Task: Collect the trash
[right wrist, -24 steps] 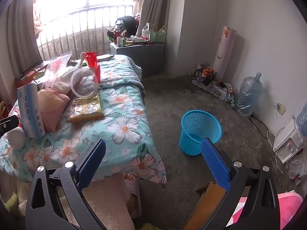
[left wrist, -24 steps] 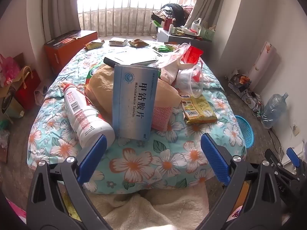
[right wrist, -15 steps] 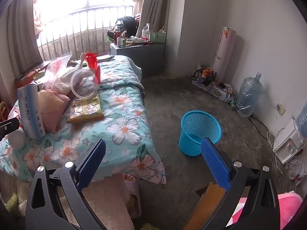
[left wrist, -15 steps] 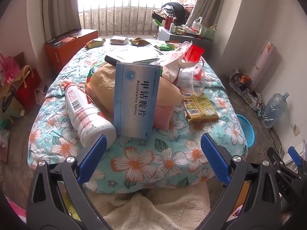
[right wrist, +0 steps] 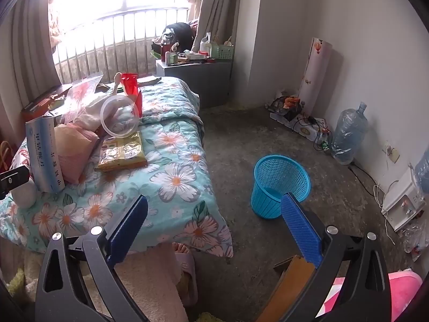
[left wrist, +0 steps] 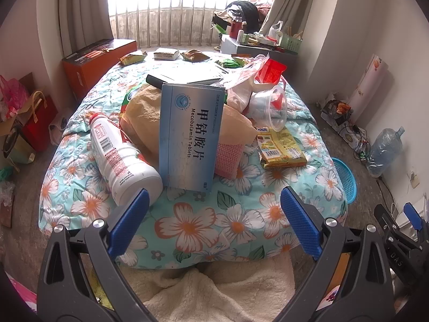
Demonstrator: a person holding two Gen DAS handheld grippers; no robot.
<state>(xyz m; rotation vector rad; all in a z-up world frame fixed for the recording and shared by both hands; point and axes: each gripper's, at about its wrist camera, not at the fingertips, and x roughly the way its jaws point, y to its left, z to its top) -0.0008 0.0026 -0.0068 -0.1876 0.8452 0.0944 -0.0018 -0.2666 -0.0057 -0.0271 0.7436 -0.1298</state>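
The left hand-held gripper (left wrist: 213, 221) hangs wide open before a blue medicine box (left wrist: 190, 136) on the floral quilt (left wrist: 236, 214).

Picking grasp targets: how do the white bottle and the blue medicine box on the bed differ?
The white bottle lies on its side on the bedspread; the blue medicine box stands upright, leaning against the tan cloth bundle behind it. The bottle is round with red print; the box is flat, rectangular, with dark lettering. The box looks taller and thinner than the bottle. Both sit near the bed's front edge, side by side, untouched by either gripper.
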